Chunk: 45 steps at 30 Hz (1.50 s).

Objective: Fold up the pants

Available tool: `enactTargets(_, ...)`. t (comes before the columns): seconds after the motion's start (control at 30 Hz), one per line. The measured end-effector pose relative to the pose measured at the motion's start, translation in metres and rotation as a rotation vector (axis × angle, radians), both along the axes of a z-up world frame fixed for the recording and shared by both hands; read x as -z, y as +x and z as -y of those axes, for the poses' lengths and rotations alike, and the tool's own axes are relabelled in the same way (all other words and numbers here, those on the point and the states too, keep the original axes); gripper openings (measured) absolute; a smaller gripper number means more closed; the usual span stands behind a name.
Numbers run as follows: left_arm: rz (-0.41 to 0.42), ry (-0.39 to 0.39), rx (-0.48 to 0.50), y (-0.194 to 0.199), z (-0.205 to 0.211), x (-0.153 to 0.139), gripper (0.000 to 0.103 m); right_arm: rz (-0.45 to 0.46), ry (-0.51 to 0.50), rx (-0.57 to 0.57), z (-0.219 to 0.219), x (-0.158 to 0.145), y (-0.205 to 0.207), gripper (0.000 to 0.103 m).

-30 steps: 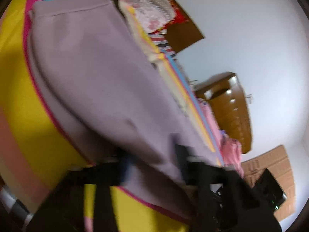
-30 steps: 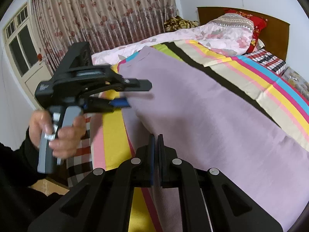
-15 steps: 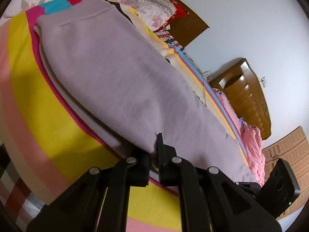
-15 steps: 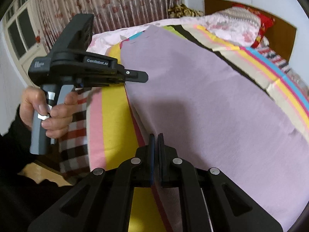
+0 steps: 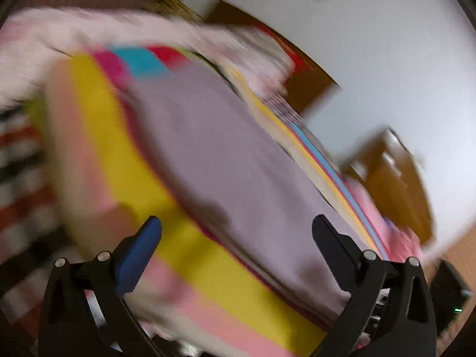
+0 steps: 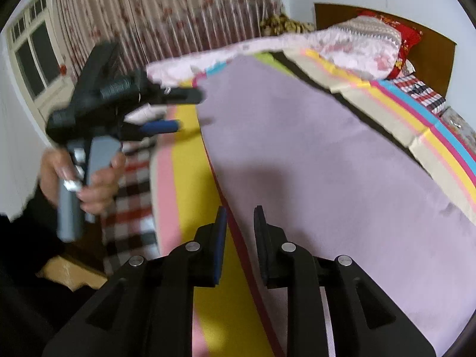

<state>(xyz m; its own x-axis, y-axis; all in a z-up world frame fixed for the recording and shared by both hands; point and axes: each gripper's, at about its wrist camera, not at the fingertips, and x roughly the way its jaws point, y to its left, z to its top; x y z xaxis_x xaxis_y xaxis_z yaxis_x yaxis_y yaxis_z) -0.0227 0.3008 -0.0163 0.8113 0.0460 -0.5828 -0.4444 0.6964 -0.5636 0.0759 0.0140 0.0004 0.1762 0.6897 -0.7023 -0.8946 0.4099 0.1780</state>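
Lilac fabric: the soft lilac-mauve pants lie flat on the bed's striped yellow, pink and blue cover, already doubled leg on leg, I judge, since only one long panel shows.
Long axis: it runs from the near right, under my right tool, away to the far left, where the end of the garment lies near the pink floral quilt.
Near edge: the left-hand long edge of the pants passes between my right tool's parted fingers; whether a pad touches the cloth I cannot tell.
Right tool: released, fingers a modest gap apart, holding nothing.
Left tool: in its own blurred view my left tool is spread wide and empty, the pants straight ahead of it with their long edge crossing between the fingers; seen from the right wrist, the left tool hangs above the yellow stripe just left of the pants' far end.
Nearer hand: right tool to the near end, left tool to the far end.
Next move, as I judge it: pinch one end of the pants and carry it along the long axis onto the other end.
Risk: a shallow pinch may lift only the top layer.
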Motion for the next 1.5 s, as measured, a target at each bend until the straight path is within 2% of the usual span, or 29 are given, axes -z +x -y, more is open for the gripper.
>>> enactTargets(0.1, -0.002, 0.002, -0.050, -0.005, -0.018, -0.004, 0.100, 0.010, 0.007, 0.033, -0.016, -0.002, 0.011, 0.020)
enactTargets(0.3, -0.055, 0.075, 0.137, 0.040, 0.001, -0.007, 0.100, 0.015, -0.128, 0.044, -0.052, 0.029, 0.012, 0.021)
enactTargets(0.4, -0.075, 0.154, 0.189, 0.064, 0.022, -0.006, 0.100, 0.048, -0.129, 0.052, -0.051, 0.030, 0.004, 0.021)
enactTargets(0.5, -0.101, 0.210, 0.191, 0.081, 0.034, -0.001, 0.100, 0.054, -0.136, 0.051, -0.047, 0.030, 0.000, 0.023)
enactTargets(0.57, -0.111, 0.211, 0.194, 0.087, 0.034, 0.004, 0.101, 0.050, -0.149, 0.031, -0.043, 0.029, -0.005, 0.028)
enactTargets(0.6, -0.113, 0.214, 0.194, 0.089, 0.033, 0.005, 0.101, 0.034, -0.143, 0.016, -0.040, 0.027, -0.007, 0.039)
enactTargets(0.63, -0.119, 0.224, 0.190, 0.091, 0.030, 0.007, 0.101, 0.011, -0.116, 0.004, -0.032, 0.025, -0.009, 0.048)
enactTargets(0.67, -0.133, 0.211, 0.194, 0.094, 0.025, 0.010, 0.101, 0.002, -0.099, 0.010, -0.026, 0.022, -0.010, 0.052)
enactTargets(0.7, -0.142, 0.169, 0.211, 0.097, 0.019, 0.014, 0.101, -0.005, -0.085, 0.037, -0.017, 0.020, -0.009, 0.057)
enactTargets(0.77, -0.160, 0.149, 0.245, 0.100, 0.012, 0.017, 0.101, -0.006, -0.067, 0.107, 0.004, 0.015, -0.006, 0.058)
enactTargets(0.83, -0.172, 0.136, 0.235, 0.094, 0.011, 0.011, 0.101, 0.000, -0.028, 0.213, 0.040, 0.005, 0.001, 0.058)
enactTargets(0.9, -0.102, 0.099, 0.209, 0.077, 0.011, -0.004, 0.101, -0.001, 0.016, 0.304, 0.078, -0.002, 0.004, 0.058)
enactTargets(0.97, -0.076, 0.116, 0.213, 0.068, 0.022, -0.012, 0.101, 0.006, 0.031, 0.429, 0.120, -0.003, 0.007, 0.058)
enactTargets(1.07, -0.097, 0.157, 0.286, 0.073, 0.053, -0.011, 0.101, -0.029, 0.031, 0.575, 0.161, 0.007, 0.013, 0.058)
enactTargets(1.17, -0.141, 0.268, 0.368, 0.082, 0.096, -0.007, 0.101, -0.032, -0.009, 0.625, 0.165, 0.017, 0.010, 0.058)
enactTargets(1.33, -0.230, 0.481, 0.418, 0.089, 0.145, 0.006, 0.101, 0.039, -0.051, 0.497, 0.123, 0.019, -0.007, 0.061)
enactTargets(1.37, -0.275, 0.513, 0.425, 0.093, 0.150, 0.013, 0.101, 0.046, -0.075, 0.467, 0.115, 0.023, -0.010, 0.065)
enactTargets(1.4, -0.305, 0.538, 0.438, 0.095, 0.152, 0.019, 0.101, 0.051, -0.126, 0.432, 0.106, 0.030, -0.013, 0.075)
enactTargets(1.43, -0.301, 0.587, 0.448, 0.095, 0.157, 0.019, 0.101, 0.048, -0.169, 0.412, 0.103, 0.037, -0.014, 0.077)
enactTargets(1.47, -0.303, 0.605, 0.460, 0.094, 0.158, 0.019, 0.101, 0.041, -0.180, 0.387, 0.105, 0.042, -0.017, 0.079)
enactTargets(1.5, -0.318, 0.578, 0.476, 0.096, 0.155, 0.017, 0.101, 0.019, -0.167, 0.376, 0.108, 0.040, -0.016, 0.080)
